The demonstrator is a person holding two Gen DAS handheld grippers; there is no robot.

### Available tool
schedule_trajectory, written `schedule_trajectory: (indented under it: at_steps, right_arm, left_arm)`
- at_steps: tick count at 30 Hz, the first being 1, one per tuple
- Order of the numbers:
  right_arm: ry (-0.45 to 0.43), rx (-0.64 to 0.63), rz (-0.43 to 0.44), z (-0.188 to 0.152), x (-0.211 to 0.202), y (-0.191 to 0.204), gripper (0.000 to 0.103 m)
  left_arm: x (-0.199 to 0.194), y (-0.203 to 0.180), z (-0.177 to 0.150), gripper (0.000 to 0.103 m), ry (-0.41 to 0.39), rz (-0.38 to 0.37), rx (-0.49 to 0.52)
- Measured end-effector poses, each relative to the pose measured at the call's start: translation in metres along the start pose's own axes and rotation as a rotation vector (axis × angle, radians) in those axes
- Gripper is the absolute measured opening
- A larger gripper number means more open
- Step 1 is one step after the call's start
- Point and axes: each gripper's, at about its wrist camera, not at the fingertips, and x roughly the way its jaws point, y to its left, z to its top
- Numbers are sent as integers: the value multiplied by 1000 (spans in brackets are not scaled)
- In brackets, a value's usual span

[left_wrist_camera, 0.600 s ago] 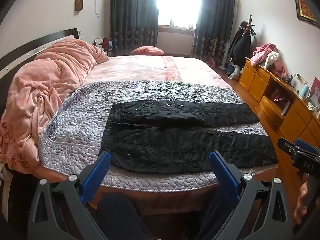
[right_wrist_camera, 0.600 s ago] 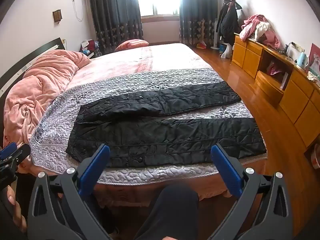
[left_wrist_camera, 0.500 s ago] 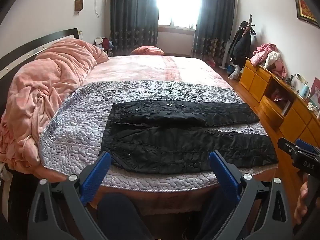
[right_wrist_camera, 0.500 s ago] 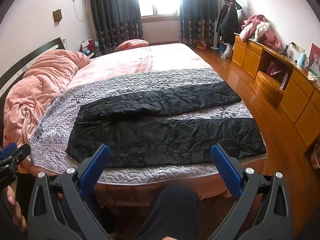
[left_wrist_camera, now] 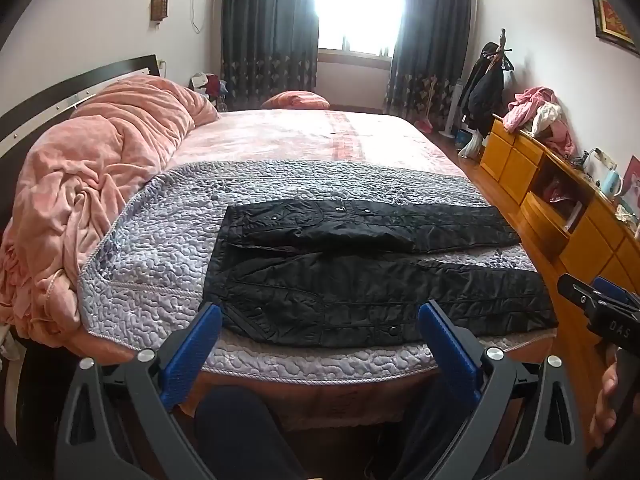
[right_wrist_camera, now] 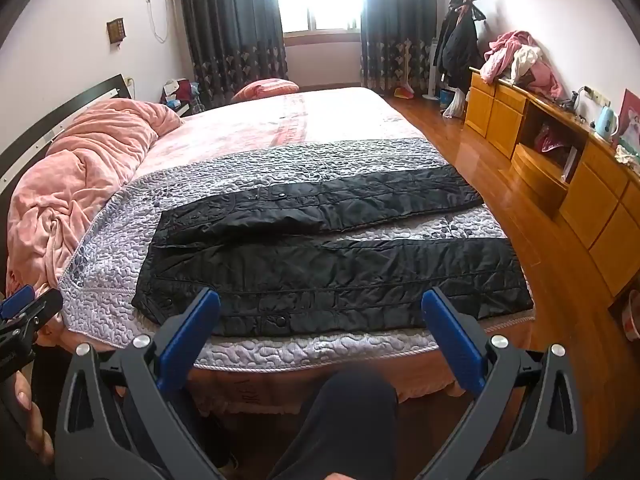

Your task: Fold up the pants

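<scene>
Black quilted pants (left_wrist_camera: 360, 276) lie flat on the grey quilted bedspread (left_wrist_camera: 160, 240), waist to the left, both legs running right; they also show in the right wrist view (right_wrist_camera: 328, 268). My left gripper (left_wrist_camera: 318, 336) is open and empty, held in front of the bed's near edge, short of the pants. My right gripper (right_wrist_camera: 320, 324) is open and empty, also in front of the near edge. The right gripper shows at the right edge of the left wrist view (left_wrist_camera: 600, 308), and the left gripper at the left edge of the right wrist view (right_wrist_camera: 24, 316).
A pink duvet (left_wrist_camera: 88, 176) is heaped at the bed's left by the headboard. A wooden dresser (right_wrist_camera: 560, 168) with clothes on top runs along the right wall, with wood floor (right_wrist_camera: 560, 280) between. My dark-trousered knees (right_wrist_camera: 344, 420) are below the grippers.
</scene>
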Motion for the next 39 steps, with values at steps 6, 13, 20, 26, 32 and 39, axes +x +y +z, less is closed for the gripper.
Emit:
schedule_trajectory:
  at_steps: [6,13,20,26,32,39]
  right_arm:
    - [0,-1,-1,-2,1,0,101]
    - [2,1,0,1,1,0,101]
    - [3,0,-1,0,2,0,101]
    - [3,2,0,1,2,-1,101]
    - [5,2,0,-1,1,0,101]
    - [6,3,0,-1,1,-1,101]
  left_arm:
    - [0,0,0,99,2,0,1]
    - [0,0,1,99,3,0,1]
    - [1,2,-1,99,4,1,-2]
    - [1,1,-1,99,5,-1,-2]
    - [4,5,-1,99,5,-1,-3]
    - [5,6,-2,99,7,-1,-4]
